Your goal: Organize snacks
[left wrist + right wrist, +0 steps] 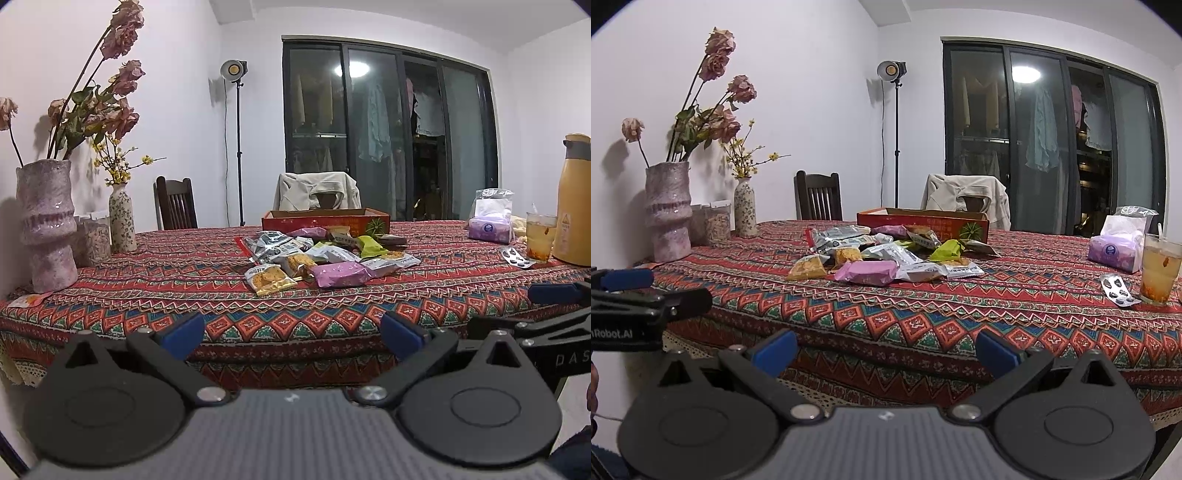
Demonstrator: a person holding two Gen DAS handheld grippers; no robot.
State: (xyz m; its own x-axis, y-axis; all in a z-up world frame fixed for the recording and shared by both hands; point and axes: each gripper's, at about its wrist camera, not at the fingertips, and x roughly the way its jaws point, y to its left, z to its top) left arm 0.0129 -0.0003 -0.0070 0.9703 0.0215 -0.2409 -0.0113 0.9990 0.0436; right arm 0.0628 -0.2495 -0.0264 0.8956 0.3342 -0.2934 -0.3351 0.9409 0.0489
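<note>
Both my claws, left claw [291, 332] and right claw [886, 350], hang spread wide and empty off the worktop's [184, 284] near edge. Snack pile [317, 258] sits mid-worktop, touching the red box [325, 221] behind it.

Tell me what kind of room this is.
Most likely a dining room in a home: a table with a patterned tablecloth, wooden chairs around it, vases of dried flowers, and a glass-doored wardrobe full of clothes behind.
</note>
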